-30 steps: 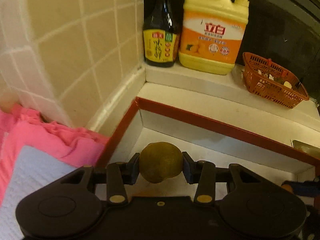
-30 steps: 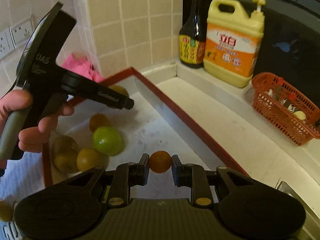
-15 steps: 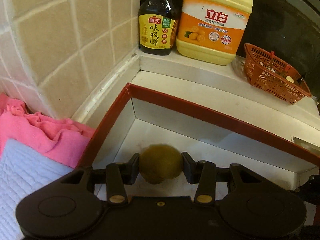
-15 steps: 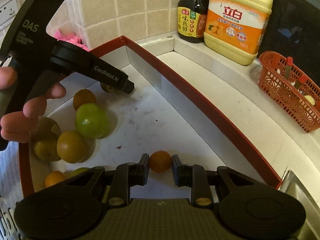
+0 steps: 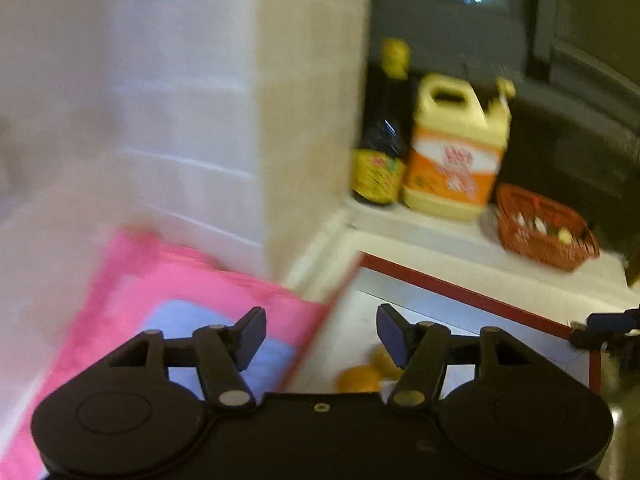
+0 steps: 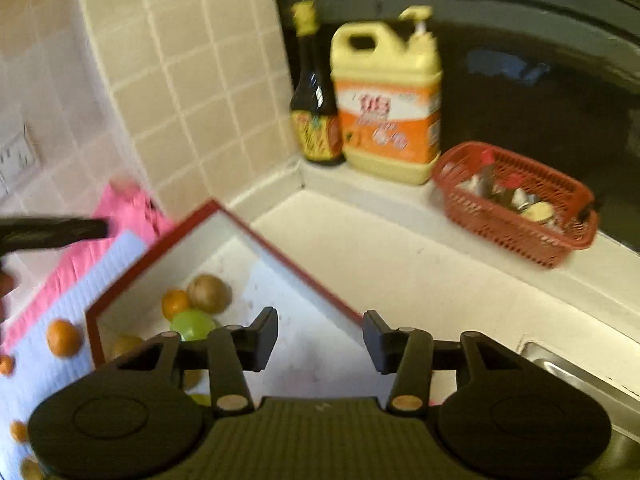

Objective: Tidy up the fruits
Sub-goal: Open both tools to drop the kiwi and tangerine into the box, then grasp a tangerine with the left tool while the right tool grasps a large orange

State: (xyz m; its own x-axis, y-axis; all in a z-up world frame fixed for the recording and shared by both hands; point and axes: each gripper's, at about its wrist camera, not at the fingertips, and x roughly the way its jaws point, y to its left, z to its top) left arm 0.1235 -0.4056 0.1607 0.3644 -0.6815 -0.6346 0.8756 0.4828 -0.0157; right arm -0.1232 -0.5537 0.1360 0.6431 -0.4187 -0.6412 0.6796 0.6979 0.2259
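The left hand-held gripper (image 5: 321,334) hung with its jaws spread wide and nothing between them; half a second before, it had been clamped on a brown fruit low inside the box (image 5: 472,296). The right hand-held gripper (image 6: 320,338) was likewise wide apart and empty, where it had just been pinching a small orange fruit. Both pieces had been let go into the red-rimmed box.

In the right wrist view the brown fruit (image 6: 208,293) lay in the far corner of the box, touching an orange (image 6: 175,303) and a green fruit (image 6: 193,325), with more fruit partly hidden behind the fingers. The small orange fruit could not be picked out for certain.

Both views were blurred, and the left hand-held gripper now pointed across the pink cloth (image 5: 188,280) beside the box, so both seemed to be pulling away. On the pale mat (image 6: 60,320) left of the box an orange fruit (image 6: 63,338) and a few smaller ones sat loose, well apart from the box. Judging by that, the job was unfinished, and those were probably next.
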